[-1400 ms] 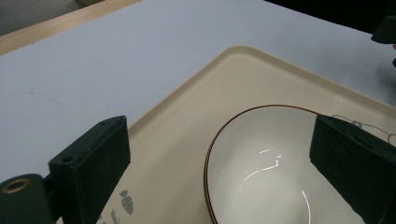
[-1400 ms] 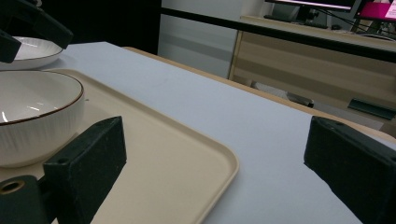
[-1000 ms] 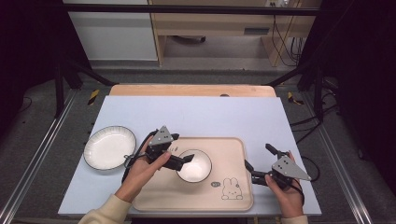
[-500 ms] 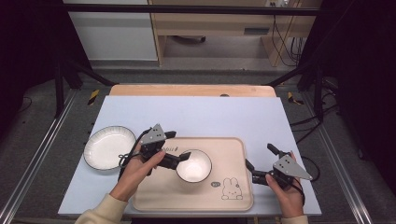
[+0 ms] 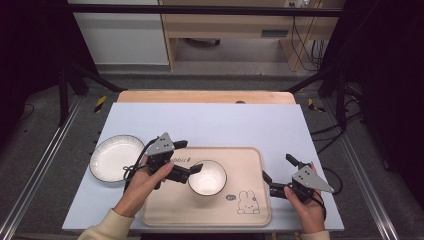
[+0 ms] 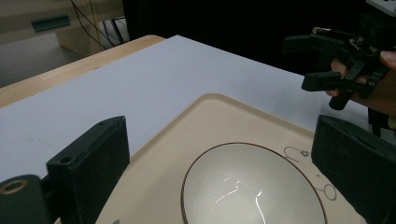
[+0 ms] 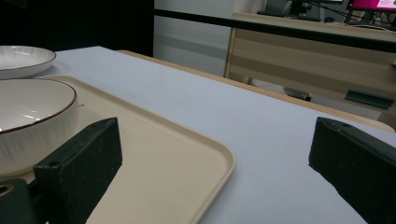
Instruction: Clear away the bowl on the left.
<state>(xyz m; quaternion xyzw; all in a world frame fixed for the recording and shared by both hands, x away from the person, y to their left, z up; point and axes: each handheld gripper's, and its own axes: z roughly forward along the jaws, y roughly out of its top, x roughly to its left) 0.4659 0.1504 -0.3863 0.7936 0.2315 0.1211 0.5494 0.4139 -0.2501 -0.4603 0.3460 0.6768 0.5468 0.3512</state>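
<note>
A white bowl with a dark rim sits upright on a beige tray printed with a rabbit. My left gripper is open just left of the bowl, its jaws wide apart and touching nothing. From the left gripper view the bowl lies just ahead between the open jaws on the tray. My right gripper stands open at the tray's right edge, holding nothing. Its own view shows the bowl far left on the tray.
A white plate rests on the pale blue table left of the tray; the right gripper view shows the plate too. A wooden strip runs along the far edge. Black frame bars stand beyond.
My left gripper has drawn back a little to the left, away from the bowl's rim. The bowl stays in place on the tray. The right gripper has hardly moved.
</note>
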